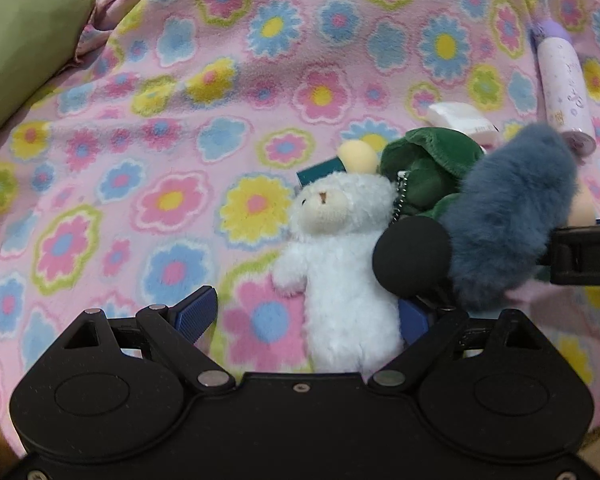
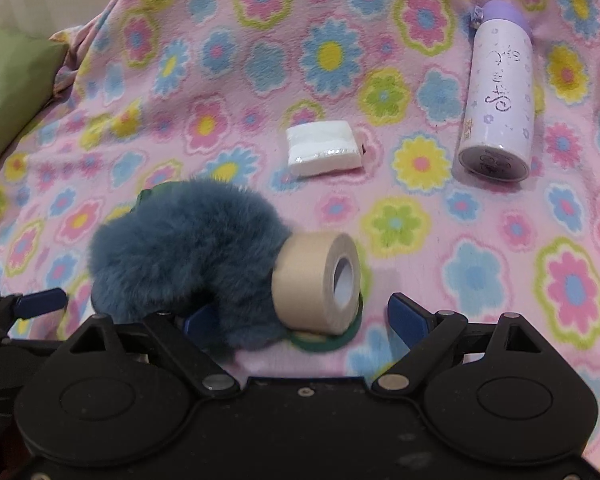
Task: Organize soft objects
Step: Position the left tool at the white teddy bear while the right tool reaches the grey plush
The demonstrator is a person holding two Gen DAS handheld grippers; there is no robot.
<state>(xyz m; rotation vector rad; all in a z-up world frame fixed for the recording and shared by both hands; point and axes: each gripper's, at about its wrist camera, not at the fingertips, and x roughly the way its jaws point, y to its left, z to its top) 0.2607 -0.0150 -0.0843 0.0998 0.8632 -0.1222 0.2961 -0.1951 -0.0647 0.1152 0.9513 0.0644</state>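
Observation:
A white plush bear (image 1: 340,272) lies face up on the flowered blanket (image 1: 180,120). Its lower body is between the blue pads of my left gripper (image 1: 306,314), which is open, with a wide gap at the left pad. A green plush (image 1: 428,168), a black ball (image 1: 412,260) and a blue furry pom-pom (image 1: 508,216) crowd the bear's right side. My right gripper (image 2: 304,318) is open around a beige tape roll (image 2: 320,280). The roll leans on the pom-pom (image 2: 188,256) and sits on a green ring (image 2: 328,340). The right pad stands clear of the roll.
A white tissue pack (image 2: 324,148) and a lilac bottle (image 2: 496,108) lie farther back on the blanket. A green cushion (image 2: 12,92) sits at the far left edge. The left gripper's blue finger (image 2: 40,304) shows at the right wrist view's left border.

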